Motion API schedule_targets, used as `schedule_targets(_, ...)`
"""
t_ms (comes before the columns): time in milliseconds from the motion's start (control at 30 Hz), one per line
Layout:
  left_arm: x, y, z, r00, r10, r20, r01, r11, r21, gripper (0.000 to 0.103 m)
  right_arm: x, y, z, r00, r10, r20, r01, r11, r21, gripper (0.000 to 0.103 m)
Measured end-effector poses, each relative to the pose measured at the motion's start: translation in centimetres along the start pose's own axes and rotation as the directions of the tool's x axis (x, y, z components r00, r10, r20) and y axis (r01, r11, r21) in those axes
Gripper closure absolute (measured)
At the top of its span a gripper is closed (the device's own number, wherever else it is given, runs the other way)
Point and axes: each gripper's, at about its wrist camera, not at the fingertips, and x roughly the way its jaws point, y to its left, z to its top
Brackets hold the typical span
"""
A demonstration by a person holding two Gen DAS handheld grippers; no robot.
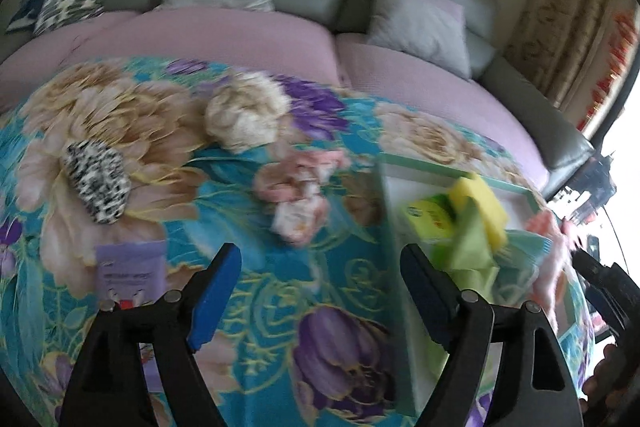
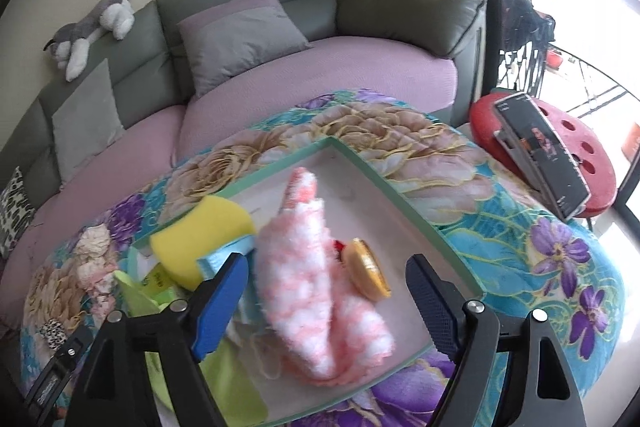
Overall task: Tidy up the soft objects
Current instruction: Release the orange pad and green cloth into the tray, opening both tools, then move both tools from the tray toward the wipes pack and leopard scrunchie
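Hovering: both hand-held grippers (image 1: 320, 291) (image 2: 326, 293) agape, empty | tray (image 1: 390, 211) contents blurred, overlapping

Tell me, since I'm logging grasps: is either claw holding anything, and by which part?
Nothing is held. The left claw gapes over the floral blanket; the right claw stands open around the fluffy pink-and-white sock, pads off it.

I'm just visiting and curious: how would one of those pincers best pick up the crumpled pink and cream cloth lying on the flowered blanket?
Probably from above, pinching the raised bunched middle of the crumpled pink and cream cloth. It lies in a loose heap on the flowered blanket, outside the green-rimmed tray, so folds stand up to grab. The open left gripper is nearest.
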Motion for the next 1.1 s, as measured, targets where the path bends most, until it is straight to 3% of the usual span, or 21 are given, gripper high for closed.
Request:
schedule_targets(200,-0.4,2.7,0.4,0.997,0.069,0.03,-0.066,0.995,-0.075,0.012,-0.4,1.8,-0.2,0.999,0.039,0.015,-0.038,0.998,-0.047,0.019)
schedule_targets(633,-3.4,7.6,1.9,0.971,0.223,0.083,-0.212,0.969,-0.124,0.011,-1.4,5.6,-1.2,0.983,0.181,0.012,-0.179,0.978,-0.111,0.013)
schedule_targets(900,-6.5,12.5,2.6,0.954,0.29,0.081,-0.268,0.941,-0.207,0.011,-2.7,11.1,-3.2,0.951,0.31,-0.011,-0.305,0.924,-0.23,0.013)
schedule_targets(1100,-7.0,15.0,2.5,0.953,0.301,0.047,-0.281,0.927,-0.25,0.011,-2.5,14.8,-5.2,0.938,0.34,-0.071,-0.346,0.891,-0.293,0.013)
